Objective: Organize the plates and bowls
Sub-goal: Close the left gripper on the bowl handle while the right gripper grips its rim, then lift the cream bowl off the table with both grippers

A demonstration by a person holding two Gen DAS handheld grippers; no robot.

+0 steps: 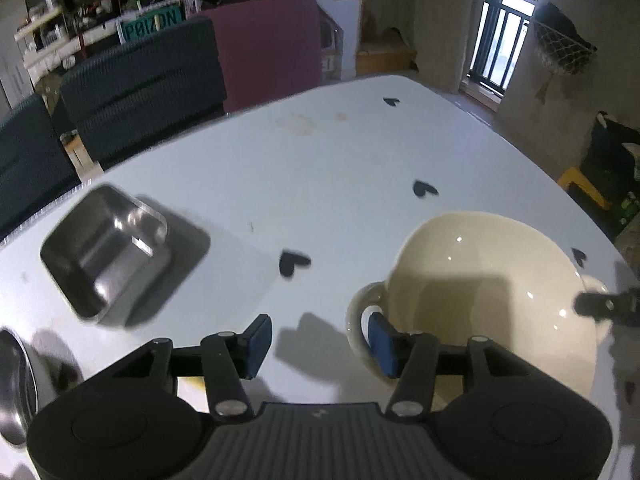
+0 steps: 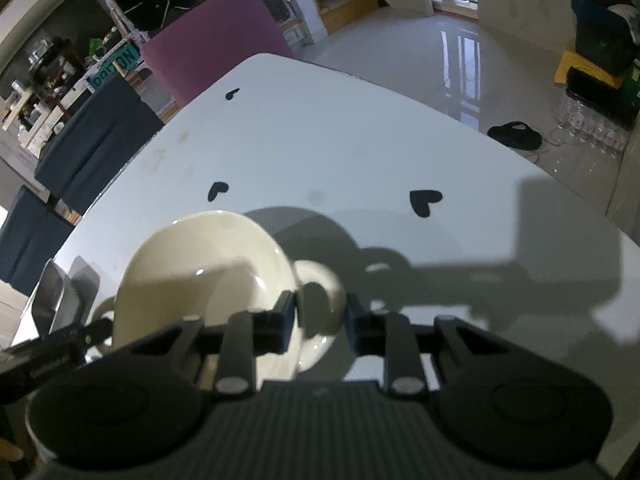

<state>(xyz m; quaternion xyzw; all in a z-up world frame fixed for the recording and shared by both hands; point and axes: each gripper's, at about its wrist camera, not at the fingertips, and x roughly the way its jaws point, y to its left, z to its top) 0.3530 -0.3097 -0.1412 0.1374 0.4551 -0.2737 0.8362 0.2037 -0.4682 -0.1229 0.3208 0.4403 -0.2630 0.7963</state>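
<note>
A cream bowl (image 1: 488, 280) with a loop handle on each side stands upright and empty on the near right of the white table (image 1: 320, 160). A square steel dish (image 1: 106, 254), also empty, sits well apart at the near left. A round steel bowl's rim (image 1: 16, 384) shows at the left edge.

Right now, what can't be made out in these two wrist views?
- Round steel dish, left wrist view: cut off by the frame edge and the left gripper body.
- Square steel tray, right wrist view: only a corner shows at the edge.
- Cream bowl, right wrist view: near side hidden behind the right gripper; whether its pads touch the handle is unclear.
</note>
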